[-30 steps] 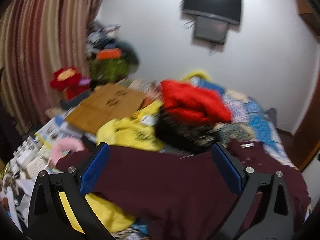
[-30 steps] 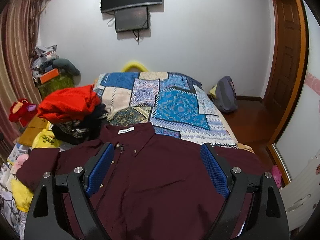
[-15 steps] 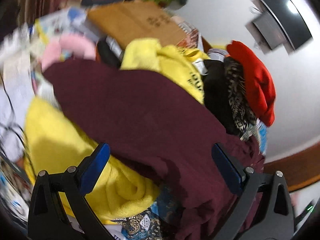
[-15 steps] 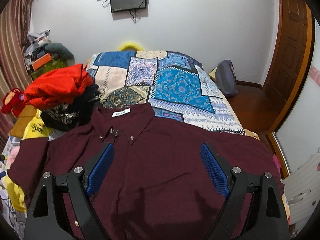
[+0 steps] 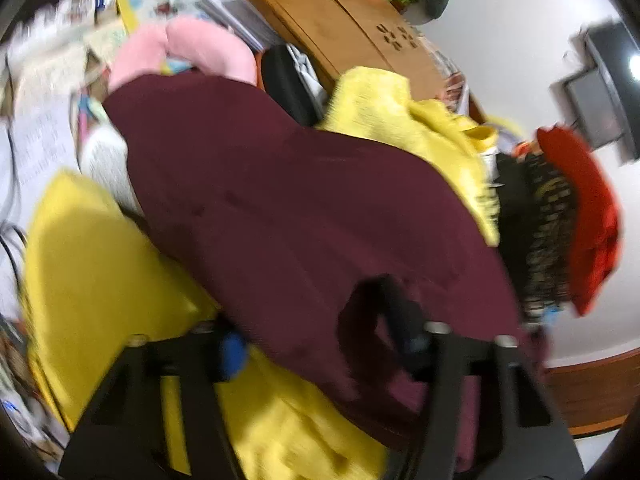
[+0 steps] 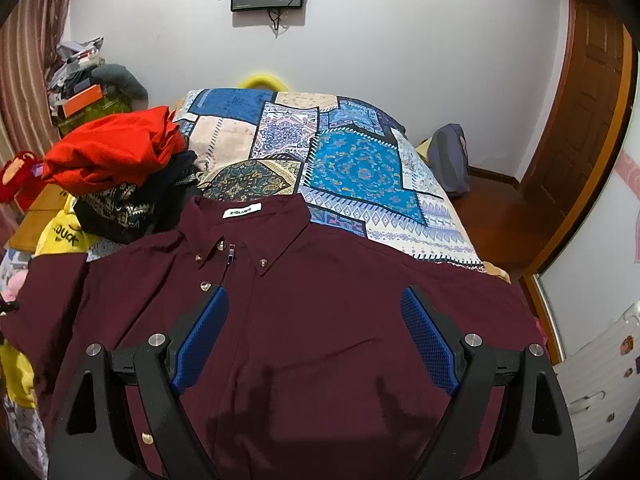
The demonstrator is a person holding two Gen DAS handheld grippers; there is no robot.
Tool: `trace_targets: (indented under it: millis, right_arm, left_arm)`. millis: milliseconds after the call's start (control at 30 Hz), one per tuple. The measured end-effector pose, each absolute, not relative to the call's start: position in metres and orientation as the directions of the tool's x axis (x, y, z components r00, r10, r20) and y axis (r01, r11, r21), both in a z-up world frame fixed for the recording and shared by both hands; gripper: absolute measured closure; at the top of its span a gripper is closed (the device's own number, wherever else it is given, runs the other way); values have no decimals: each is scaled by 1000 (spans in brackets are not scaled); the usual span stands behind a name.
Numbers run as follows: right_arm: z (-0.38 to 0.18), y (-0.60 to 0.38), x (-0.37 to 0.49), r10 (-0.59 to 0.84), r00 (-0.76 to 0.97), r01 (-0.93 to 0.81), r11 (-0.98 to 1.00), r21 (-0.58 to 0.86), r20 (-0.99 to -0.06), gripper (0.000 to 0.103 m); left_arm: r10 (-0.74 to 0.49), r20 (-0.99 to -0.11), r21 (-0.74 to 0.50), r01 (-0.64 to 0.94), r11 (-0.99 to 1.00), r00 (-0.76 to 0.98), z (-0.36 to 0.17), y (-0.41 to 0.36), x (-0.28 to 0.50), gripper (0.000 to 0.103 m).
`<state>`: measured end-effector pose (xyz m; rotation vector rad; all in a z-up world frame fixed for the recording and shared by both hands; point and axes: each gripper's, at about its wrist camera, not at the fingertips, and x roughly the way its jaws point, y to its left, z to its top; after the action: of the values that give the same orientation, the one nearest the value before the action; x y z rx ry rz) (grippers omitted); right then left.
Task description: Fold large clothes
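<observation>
A maroon button-up shirt (image 6: 320, 320) lies face up on the bed, collar toward the far wall. My right gripper (image 6: 314, 332) is open above its chest. In the blurred left wrist view the shirt's left sleeve (image 5: 280, 200) drapes over a yellow garment (image 5: 120, 280). My left gripper (image 5: 320, 344) is low at the sleeve's near edge, its jaws spread, with sleeve cloth lying over and between the fingers. One blue pad (image 5: 232, 354) shows under the cloth edge.
A patchwork bedspread (image 6: 352, 160) covers the bed. A pile of red and dark clothes (image 6: 116, 164) sits at the left. A yellow garment (image 5: 408, 120), a pink cushion (image 5: 192, 52), a wooden board (image 5: 340, 28) and papers lie beside the sleeve. A wooden door (image 6: 580, 120) stands right.
My left gripper has swung down and forward onto the sleeve, whose cloth now covers its fingers. My right gripper has moved slightly closer over the shirt's chest.
</observation>
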<state>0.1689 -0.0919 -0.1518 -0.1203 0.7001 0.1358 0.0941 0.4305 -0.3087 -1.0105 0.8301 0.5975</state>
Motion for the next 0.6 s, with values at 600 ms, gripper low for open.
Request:
trace_targets:
  millis: [600]
  right_arm:
    - [-147, -103, 155, 89, 784, -167, 983, -71, -615, 17]
  left_arm:
    - [266, -503, -357, -478, 803, 822, -90, 327, 137, 98]
